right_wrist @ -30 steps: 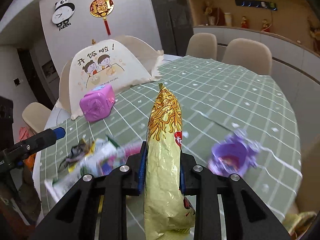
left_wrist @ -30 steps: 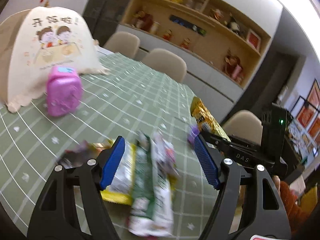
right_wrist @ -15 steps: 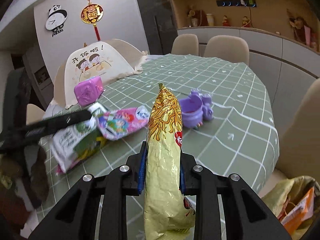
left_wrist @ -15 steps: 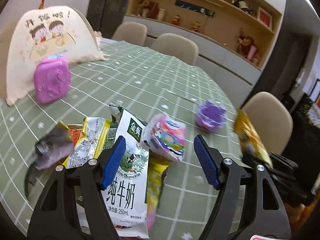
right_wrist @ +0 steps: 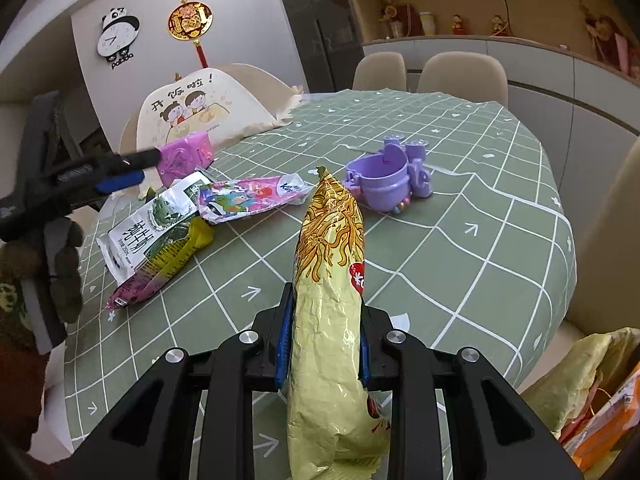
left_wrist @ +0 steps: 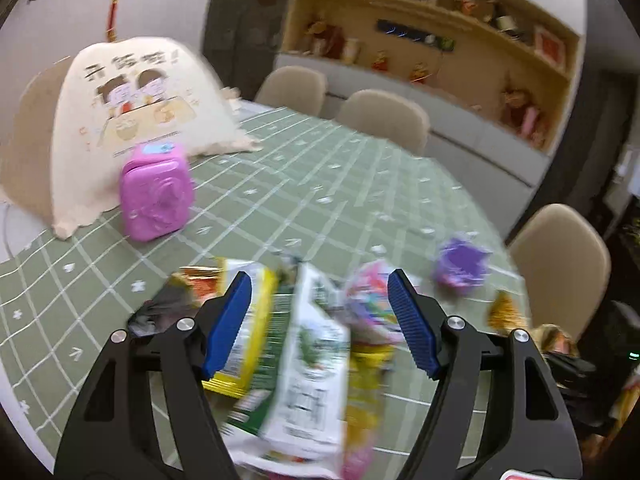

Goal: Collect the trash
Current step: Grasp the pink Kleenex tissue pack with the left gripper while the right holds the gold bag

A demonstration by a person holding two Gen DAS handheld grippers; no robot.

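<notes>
Green tablecloth (right_wrist: 460,264) bare near edge, noodle packet (right_wrist: 332,280) clamped in right gripper (right_wrist: 324,344)

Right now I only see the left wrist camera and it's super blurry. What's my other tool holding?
Observer: The right tool is shut on a gold noodle packet, its tip pointing away from the camera.
Operator: And that purple blob past the wrappers?
Observer: It's a purple toy pot, standing on the tablecloth apart from them.
Operator: Is there a bin?
Observer: None shows, but a yellowish bag with orange packets sits beyond the table edge, low right.
</notes>
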